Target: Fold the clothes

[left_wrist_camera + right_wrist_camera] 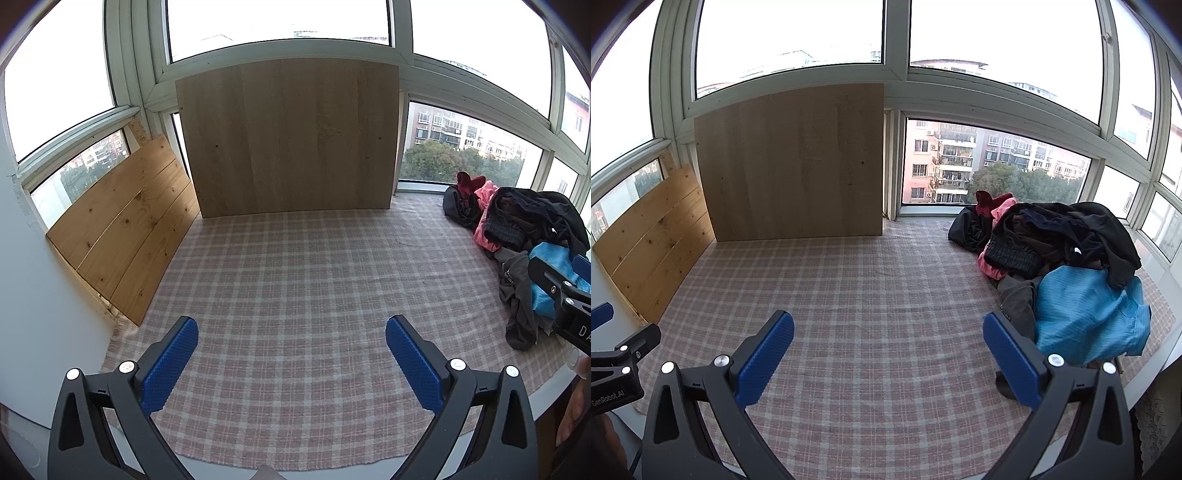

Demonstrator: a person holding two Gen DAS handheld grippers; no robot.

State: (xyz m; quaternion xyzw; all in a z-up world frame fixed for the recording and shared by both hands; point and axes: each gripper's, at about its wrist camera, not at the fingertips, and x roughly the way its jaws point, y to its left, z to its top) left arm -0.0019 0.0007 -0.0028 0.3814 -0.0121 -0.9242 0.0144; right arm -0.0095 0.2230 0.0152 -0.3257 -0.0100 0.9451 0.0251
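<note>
A heap of clothes [1060, 258] lies at the right of the table on the pink plaid cloth [868, 295]: black garments on top, a blue top [1089, 314] in front, a pink piece [990, 266] and a grey one [1019, 302] beside it. In the left wrist view the same heap [524, 236] sits at the far right. My left gripper [291, 332] is open over bare cloth [295, 277], holding nothing. My right gripper [888, 328] is open too, its right finger [1012, 354] close beside the grey garment and blue top, nothing between the pads.
A large wooden board [288, 136] leans against the window at the back, and a pine plank panel [125, 229] leans at the left. Window frames surround the table. The right gripper's body [565, 302] shows at the right edge of the left wrist view.
</note>
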